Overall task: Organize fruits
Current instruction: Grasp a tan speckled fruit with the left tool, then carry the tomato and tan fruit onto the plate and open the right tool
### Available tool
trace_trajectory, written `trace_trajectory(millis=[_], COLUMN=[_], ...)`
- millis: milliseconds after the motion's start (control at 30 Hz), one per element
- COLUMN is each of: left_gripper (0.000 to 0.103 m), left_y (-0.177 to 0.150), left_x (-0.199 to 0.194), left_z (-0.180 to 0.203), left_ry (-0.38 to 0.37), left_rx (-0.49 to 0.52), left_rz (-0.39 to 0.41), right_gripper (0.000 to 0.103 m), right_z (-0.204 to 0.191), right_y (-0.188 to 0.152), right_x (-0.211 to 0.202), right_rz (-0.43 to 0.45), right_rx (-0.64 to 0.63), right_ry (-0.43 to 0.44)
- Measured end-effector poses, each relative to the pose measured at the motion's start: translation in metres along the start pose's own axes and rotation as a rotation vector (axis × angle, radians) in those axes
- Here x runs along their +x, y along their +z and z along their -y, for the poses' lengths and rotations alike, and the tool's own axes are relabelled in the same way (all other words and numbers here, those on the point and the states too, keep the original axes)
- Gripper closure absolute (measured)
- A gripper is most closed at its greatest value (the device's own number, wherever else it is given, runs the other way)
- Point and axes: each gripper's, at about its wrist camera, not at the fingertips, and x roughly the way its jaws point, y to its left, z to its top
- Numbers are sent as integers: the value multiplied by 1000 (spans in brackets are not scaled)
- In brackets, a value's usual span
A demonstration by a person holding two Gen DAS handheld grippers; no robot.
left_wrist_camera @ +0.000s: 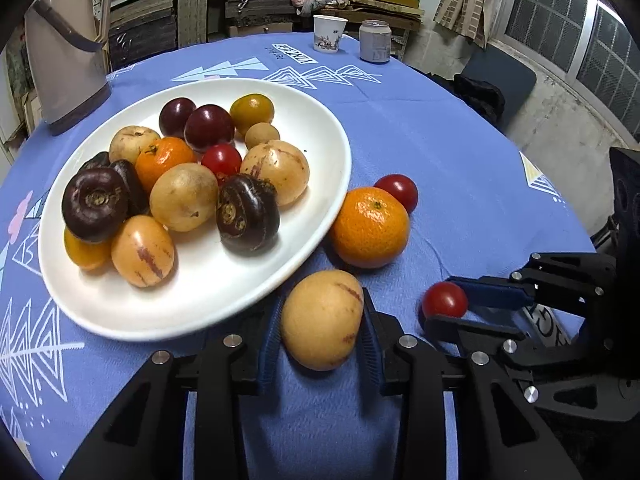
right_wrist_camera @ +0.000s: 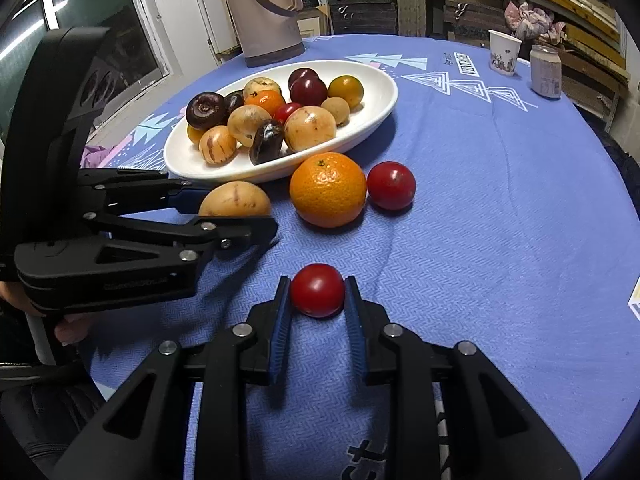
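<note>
My left claw (left_wrist_camera: 322, 322) is clamped on a yellow pepino melon (left_wrist_camera: 322, 320): both blue pads press its flanks, and the fruit rests on the surface (left_wrist_camera: 460, 140) between the fingers. My right claw (right_wrist_camera: 317, 300) is clamped on a red cherry tomato (right_wrist_camera: 317, 290), pads on both sides, the tomato also resting on the cloth. Ahead of the left claw and slightly right lies a mandarin (left_wrist_camera: 370, 227), touching a second tomato (left_wrist_camera: 398, 192) beyond it. Ahead and to the left of that claw stands the white plate (left_wrist_camera: 316, 128), loaded with mixed fruit; its near rim is just beside the melon. In the right wrist view, the left claw's lower finger covers the underside of the melon. The fruit at the back of the plate overlaps, so I cannot count it. A kettle (left_wrist_camera: 66, 52), a paper cup (left_wrist_camera: 329, 34) and a can (left_wrist_camera: 375, 41) stand well beyond both claws.
</note>
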Motion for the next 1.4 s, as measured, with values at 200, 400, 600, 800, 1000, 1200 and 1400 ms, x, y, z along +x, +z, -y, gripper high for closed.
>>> trace_trajectory(millis=[200, 400, 600, 800, 1000, 1200, 1400], left_gripper=[67, 67, 71, 71, 71, 71, 71], left_y=[-8, -16, -19, -19, -21, -23, -19], left_x=[-10, -8, -11, -17, -45, -69, -91], left_z=[-6, -11, -12, -11, -13, -20, -31], left_ry=[21, 26, 27, 33, 25, 44, 85], left_rx=[-1, -14, -9, -8, -10, -24, -28], left_rz=[20, 26, 25, 48, 99, 137, 189], right_gripper=[77, 77, 78, 78, 78, 78, 77], right_z=[-2, -5, -7, -8, -10, -16, -20], right_y=[1, 1, 3, 3, 6, 12, 28], right_x=[-4, 2, 3, -2, -17, -39, -58], right_rz=[3, -15, -14, -3, 27, 77, 135], right_rx=[0, -3, -9, -10, -15, -33, -56], right_ry=[-11, -31, -41, -31, -18, -6, -6])
